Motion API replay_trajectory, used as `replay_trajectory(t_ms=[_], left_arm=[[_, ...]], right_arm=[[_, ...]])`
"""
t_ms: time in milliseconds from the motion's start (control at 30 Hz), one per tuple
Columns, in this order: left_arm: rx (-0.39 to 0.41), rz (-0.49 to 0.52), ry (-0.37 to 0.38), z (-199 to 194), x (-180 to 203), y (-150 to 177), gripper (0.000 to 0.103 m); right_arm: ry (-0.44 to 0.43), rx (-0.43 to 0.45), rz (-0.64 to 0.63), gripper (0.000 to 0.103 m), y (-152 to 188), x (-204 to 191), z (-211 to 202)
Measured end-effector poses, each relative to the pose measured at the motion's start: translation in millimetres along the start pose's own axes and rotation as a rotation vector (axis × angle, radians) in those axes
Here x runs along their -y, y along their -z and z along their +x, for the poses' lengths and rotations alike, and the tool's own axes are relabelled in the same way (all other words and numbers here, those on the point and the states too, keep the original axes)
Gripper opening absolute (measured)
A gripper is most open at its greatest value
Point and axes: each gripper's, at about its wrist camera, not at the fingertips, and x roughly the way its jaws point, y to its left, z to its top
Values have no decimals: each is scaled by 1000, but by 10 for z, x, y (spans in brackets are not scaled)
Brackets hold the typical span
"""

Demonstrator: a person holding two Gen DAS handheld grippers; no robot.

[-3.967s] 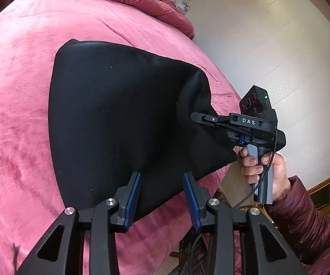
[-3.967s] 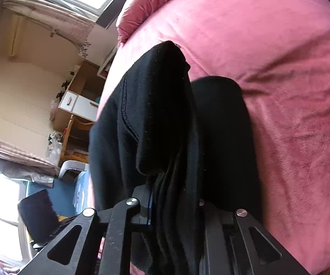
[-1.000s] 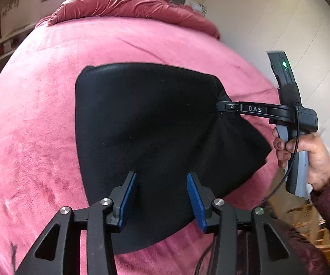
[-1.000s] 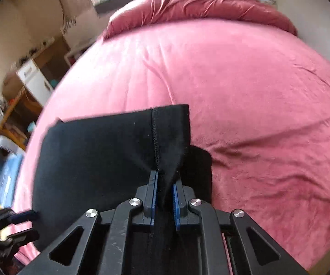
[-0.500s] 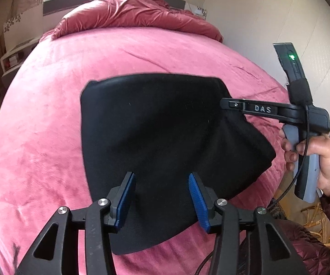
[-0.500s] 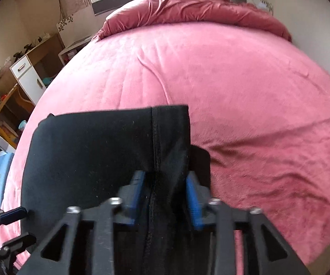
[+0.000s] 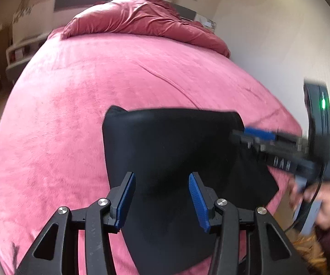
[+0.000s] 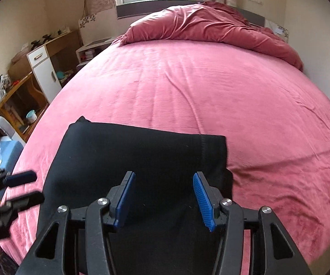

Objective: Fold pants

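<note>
1 pants (image 8: 142, 155), 2 hand-held grippers: left (image 7: 160, 197), right (image 8: 162, 199), 1 bed (image 8: 211, 87).

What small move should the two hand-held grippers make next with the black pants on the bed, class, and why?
Probably lift both clear and check the fold. The left hand-held gripper and right hand-held gripper are both open, holding nothing, and the pants lie flat as a folded block on the pink bed. Only the near edge hangs over the bed's side, so a slight push inward may follow.
</note>
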Motion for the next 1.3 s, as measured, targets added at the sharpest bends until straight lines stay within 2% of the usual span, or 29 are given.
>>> replay_trajectory(t_ms=[133, 233, 333, 433, 500, 533, 567, 600, 633, 667, 767, 900, 967, 1033, 1100, 1133, 1167, 1200, 1233, 1300], left_arm=[[-40, -83, 39, 240, -195, -263, 49], [-133, -126, -3, 582, -322, -355, 49], [-174, -172, -35, 825, -441, -328, 49], [-129, -171, -18, 741, -457, -272, 49], [-102, -169, 9, 607, -498, -188, 52], [-88, -182, 34, 524, -548, -141, 56], [-77, -192, 55, 456, -597, -95, 72], [-70, -201, 71, 403, -644, -45, 81], [-68, -209, 93, 348, -709, 32, 82], [-70, -214, 105, 329, -739, 78, 82], [-101, -233, 164, 313, -854, 266, 81], [-145, -256, 256, 347, -865, 438, 80], [-160, -272, 297, 406, -847, 454, 79], [-189, -297, 348, 516, -794, 451, 74], [-220, -304, 363, 610, -752, 460, 70], [-217, -289, 373, 624, -720, 464, 68], [-209, -279, 377, 587, -703, 465, 63], [-195, -266, 383, 549, -676, 460, 57], [-177, -252, 396, 488, -652, 423, 54], [-141, -233, 427, 421, -579, 341, 49]], right_arm=[[0, -56, 28, 53, -27, 60, 220], [-11, -97, 68, 53, -11, 160, 420], [-32, -98, 85, 53, 12, 210, 546], [-54, -87, 91, 53, 28, 224, 566], [-107, -64, 105, 55, 27, 296, 473], [-134, -56, 117, 56, 29, 336, 433], [-155, -46, 134, 58, 52, 382, 371], [-160, -35, 149, 65, 81, 434, 303], [-157, -27, 162, 81, 116, 486, 247], [-157, -22, 178, 87, 157, 538, 195], [-173, -55, 234, 87, 313, 737, 150], [-199, -149, 315, 87, 561, 957, 318], [-259, -180, 371, 87, 658, 1034, 417], [-344, -200, 422, 87, 735, 1081, 523], [-416, -216, 462, 88, 805, 1097, 644], [-436, -213, 465, 86, 818, 1091, 674], [-466, -208, 447, 73, 806, 1065, 683], [-464, -209, 433, 70, 796, 1036, 675], [-471, -207, 420, 58, 779, 1006, 654], [-482, -195, 393, 50, 715, 944, 563]])
